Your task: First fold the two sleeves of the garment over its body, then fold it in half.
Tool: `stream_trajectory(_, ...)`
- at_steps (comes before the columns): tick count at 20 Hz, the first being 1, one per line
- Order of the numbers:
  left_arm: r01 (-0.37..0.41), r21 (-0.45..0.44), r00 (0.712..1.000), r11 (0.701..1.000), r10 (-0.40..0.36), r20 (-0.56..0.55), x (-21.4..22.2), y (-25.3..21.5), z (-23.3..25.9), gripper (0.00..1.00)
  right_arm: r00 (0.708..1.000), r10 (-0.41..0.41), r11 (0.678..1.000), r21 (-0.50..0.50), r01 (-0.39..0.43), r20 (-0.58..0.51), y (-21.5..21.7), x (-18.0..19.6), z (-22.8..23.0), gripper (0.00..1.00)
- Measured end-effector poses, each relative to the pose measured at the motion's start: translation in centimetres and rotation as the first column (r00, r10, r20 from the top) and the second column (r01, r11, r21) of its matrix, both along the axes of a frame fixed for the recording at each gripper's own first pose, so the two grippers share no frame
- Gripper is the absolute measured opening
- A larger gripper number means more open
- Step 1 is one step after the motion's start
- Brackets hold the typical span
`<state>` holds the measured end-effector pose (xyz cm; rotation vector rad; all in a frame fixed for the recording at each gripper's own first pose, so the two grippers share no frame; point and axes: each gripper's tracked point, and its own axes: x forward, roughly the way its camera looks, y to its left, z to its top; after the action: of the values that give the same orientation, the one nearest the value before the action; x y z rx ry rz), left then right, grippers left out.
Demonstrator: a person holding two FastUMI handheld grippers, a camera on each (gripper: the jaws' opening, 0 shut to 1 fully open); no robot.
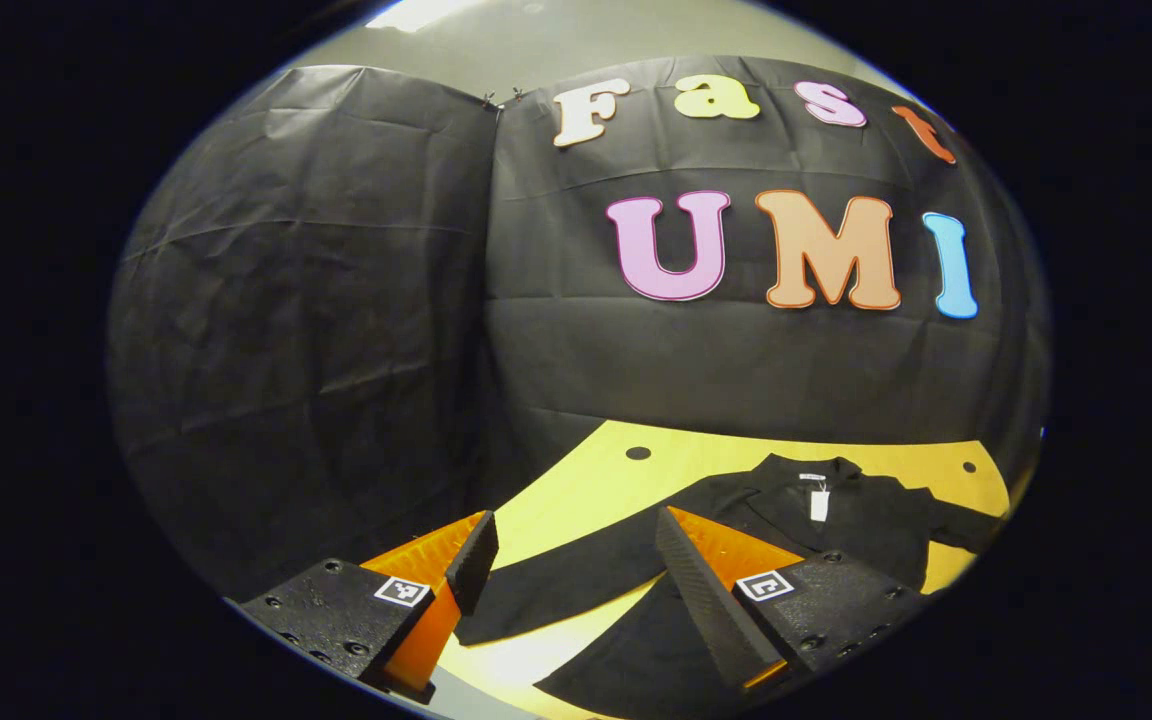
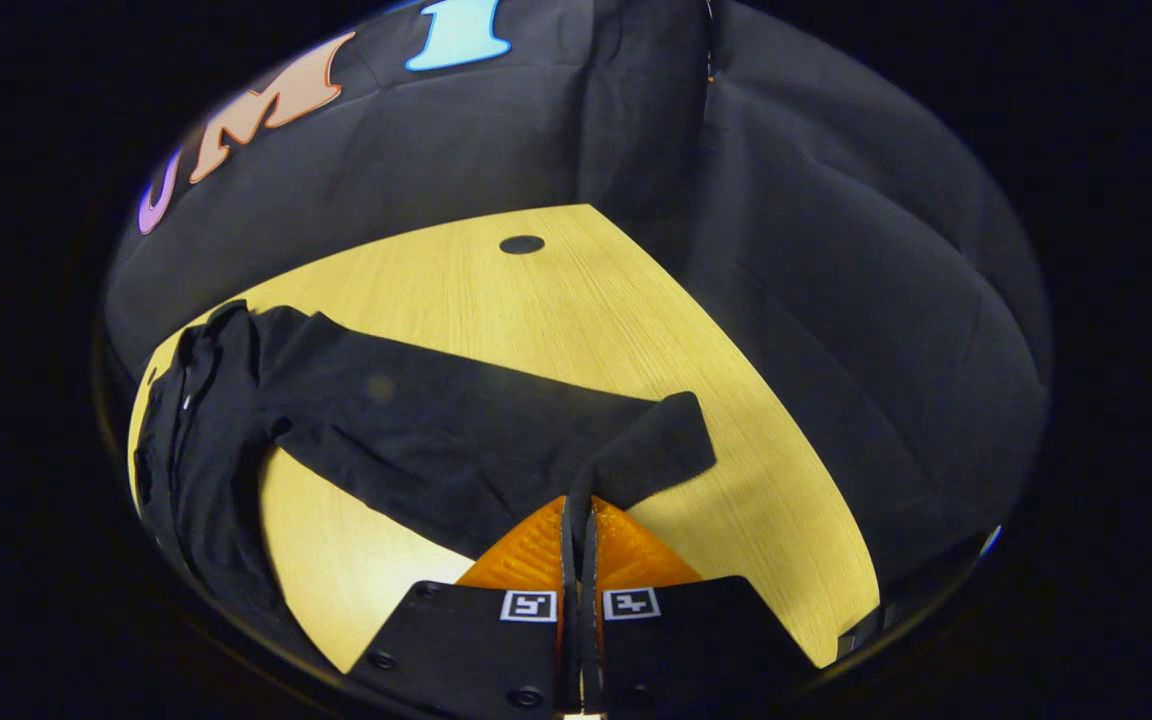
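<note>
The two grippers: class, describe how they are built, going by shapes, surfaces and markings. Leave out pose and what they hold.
The left gripper has two wedge-shaped fingers with ribbed inner faces, each mounted on a black block with screw heads and a small square black-and-white marker. The right gripper has the same build: two black blocks, each with a square marker, and screws along the lower edge.

Both views are dim, lit from a ceiling light (image 1: 416, 12) at upper left. Glare shines on the desk (image 1: 526, 655) at the bottom. Edges bend strongly and blur slightly.

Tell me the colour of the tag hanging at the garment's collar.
White tag, seen best in the left gripper view.
</note>
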<state>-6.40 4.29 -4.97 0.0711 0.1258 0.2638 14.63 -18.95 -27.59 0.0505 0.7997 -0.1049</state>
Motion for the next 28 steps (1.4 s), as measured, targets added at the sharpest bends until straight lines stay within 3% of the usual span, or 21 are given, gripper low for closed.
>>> stream_trajectory(2, 0.002, -0.019, 1.0, 1.0, -0.002, -0.001, 0.0, -0.3, -0.6, 1.0, 0.999, 0.019, 1.0, 0.01, -0.02, 0.049, 0.4, 0.4, 2.5, 0.03)
stream_trajectory(4, 0.007, -0.024, 1.0, 1.0, -0.007, -0.003, 0.1, -0.3, -0.9, 0.95, 0.993, 0.06, 0.998, -0.022, -0.058, 0.099, 0.7, 0.3, 5.2, 0.0)
stream_trajectory(6, 0.028, -0.021, 1.0, 0.999, -0.028, 0.003, 0.2, -0.3, -0.8, 1.0, 0.981, 0.115, 0.993, -0.04, -0.11, 0.154, 1.9, 0.3, 8.6, 0.02)
stream_trajectory(13, 0.135, 0.006, 0.991, 0.991, -0.135, -0.016, 1.9, 1.1, -1.2, 1.0, 0.915, 0.227, 0.973, -0.035, -0.229, 0.333, 6.0, -1.5, 21.1, 0.02)
stream_trajectory(17, 0.187, 0.005, 0.982, 0.982, -0.186, -0.023, 3.2, 2.7, -1.1, 1.0, 0.862, 0.302, 0.946, -0.022, -0.322, 0.408, 7.0, -3.7, 27.6, 0.02)
stream_trajectory(20, 0.213, -0.007, 0.976, 0.977, -0.213, -0.035, 3.9, 4.1, -1.6, 1.0, 0.803, 0.377, 0.912, -0.034, -0.409, 0.461, 6.3, -4.6, 25.1, 0.02)
stream_trajectory(22, 0.22, -0.012, 0.975, 0.976, -0.22, -0.037, 4.5, 5.2, -1.7, 1.0, 0.778, 0.425, 0.885, -0.03, -0.465, 0.462, 5.6, -4.7, 23.1, 0.02)
stream_trajectory(28, 0.206, -0.031, 0.976, 0.978, -0.207, -0.064, 4.2, 8.7, -2.8, 0.95, 0.746, 0.531, 0.82, -0.021, -0.572, 0.402, 4.9, -0.5, 18.1, 0.02)
